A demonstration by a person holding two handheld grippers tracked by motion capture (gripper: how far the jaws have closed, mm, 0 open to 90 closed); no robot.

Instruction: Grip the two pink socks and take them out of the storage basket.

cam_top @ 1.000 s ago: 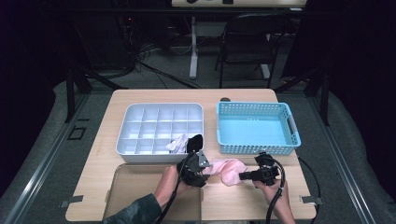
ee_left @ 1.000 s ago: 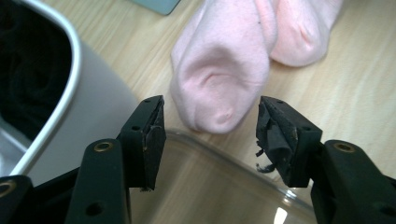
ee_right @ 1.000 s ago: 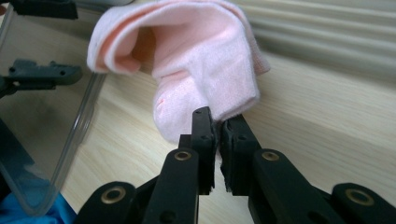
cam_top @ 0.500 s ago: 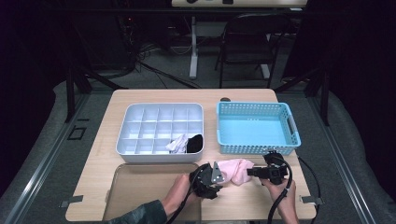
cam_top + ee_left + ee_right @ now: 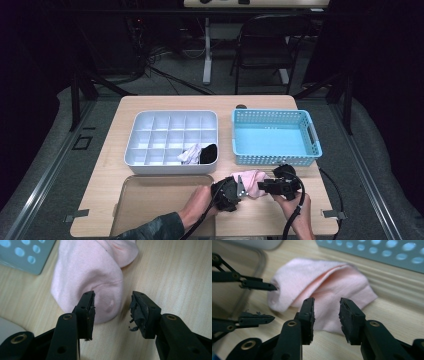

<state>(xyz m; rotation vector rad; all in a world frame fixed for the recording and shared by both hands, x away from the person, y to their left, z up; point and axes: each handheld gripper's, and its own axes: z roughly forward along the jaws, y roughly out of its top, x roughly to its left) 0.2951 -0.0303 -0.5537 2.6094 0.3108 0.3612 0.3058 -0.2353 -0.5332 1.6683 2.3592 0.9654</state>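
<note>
Currently the table [image 5: 115, 200] carries, from largest to smallest, a flat tray [image 5: 150, 200] at the near edge, a white compartment organiser [image 5: 150, 135], a blue basket [image 5: 275, 137] and a folded pink sock [image 5: 250, 181]. The sock lies on the bare wood just in front of the basket, between the two sets of tongs.

The left tongs [image 5: 113, 307] have just been closing. They stand apart around the rounded end of the sock, and the pads are not pressing on it. The right tongs [image 5: 326, 312] have just been opening. They stand apart at the opposite edge, with no fabric pinched.

Probable faults:
- With neither side gripped, the fold can spring open.
- A closure on the upper layer alone would lift one ply and undo the fold.
- The left pad [image 5: 140, 312] is frayed, so its hold on soft knit may slip.
- A drag toward the basket wall could snag the fabric.
</note>
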